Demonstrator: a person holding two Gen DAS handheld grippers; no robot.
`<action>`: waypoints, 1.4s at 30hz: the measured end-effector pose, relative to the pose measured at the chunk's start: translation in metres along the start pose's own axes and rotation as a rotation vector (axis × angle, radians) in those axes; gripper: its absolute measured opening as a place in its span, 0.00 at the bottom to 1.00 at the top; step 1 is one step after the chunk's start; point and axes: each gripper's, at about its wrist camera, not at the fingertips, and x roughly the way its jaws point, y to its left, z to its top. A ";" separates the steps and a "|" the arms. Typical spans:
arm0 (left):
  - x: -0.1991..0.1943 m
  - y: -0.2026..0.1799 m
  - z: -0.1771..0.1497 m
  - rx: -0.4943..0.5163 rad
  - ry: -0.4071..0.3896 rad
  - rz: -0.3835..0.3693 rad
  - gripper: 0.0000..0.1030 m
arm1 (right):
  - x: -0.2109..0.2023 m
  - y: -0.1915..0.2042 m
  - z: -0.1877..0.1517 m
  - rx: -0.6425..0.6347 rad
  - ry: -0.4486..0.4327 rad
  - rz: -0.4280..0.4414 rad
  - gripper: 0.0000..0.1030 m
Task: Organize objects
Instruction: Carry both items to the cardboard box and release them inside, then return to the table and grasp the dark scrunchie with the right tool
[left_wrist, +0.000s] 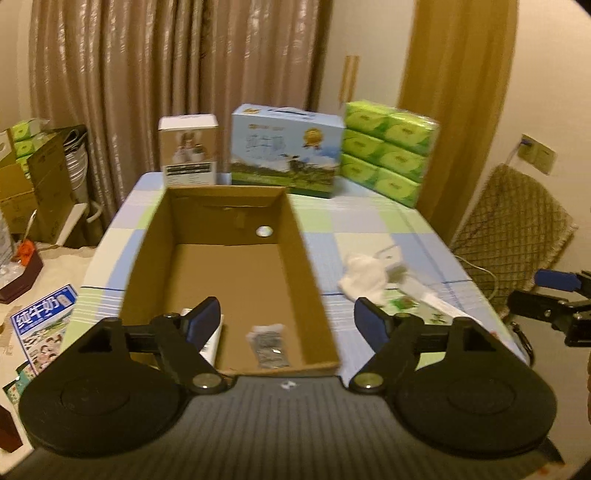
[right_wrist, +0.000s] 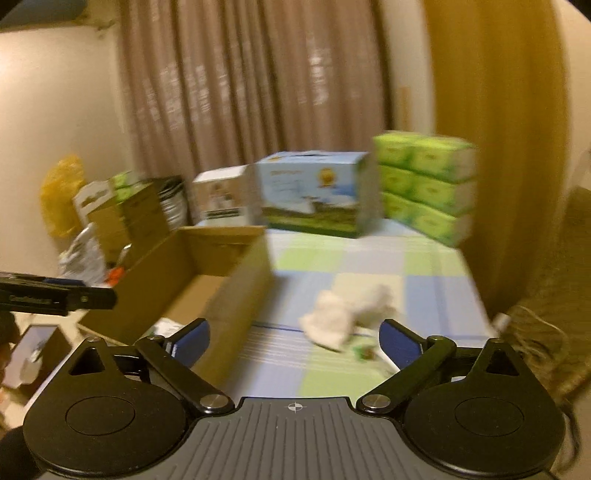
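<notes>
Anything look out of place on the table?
Yes. A crumpled white cloth lies loose on the tablecloth right of the cardboard box, heaped beside small packets, while the cartons behind stand in a neat row. Nothing looks spilled or broken.

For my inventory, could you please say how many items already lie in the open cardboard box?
2: a white tube at the near-left corner, a small packet near the front wall. The left hand-held gripper may hide more.

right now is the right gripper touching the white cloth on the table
Apart. The right wrist view shows the right gripper open, with the white cloth lying on the tablecloth ahead, clear of both fingers.
</notes>
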 end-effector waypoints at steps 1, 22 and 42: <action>-0.002 -0.009 -0.003 0.008 0.001 -0.010 0.77 | -0.010 -0.008 -0.005 0.017 -0.008 -0.027 0.94; 0.032 -0.107 -0.052 0.079 0.106 -0.084 0.99 | -0.090 -0.102 -0.091 0.177 0.069 -0.257 0.96; 0.080 -0.128 -0.050 0.119 0.167 -0.095 0.99 | -0.032 -0.111 -0.112 0.085 0.145 -0.191 0.96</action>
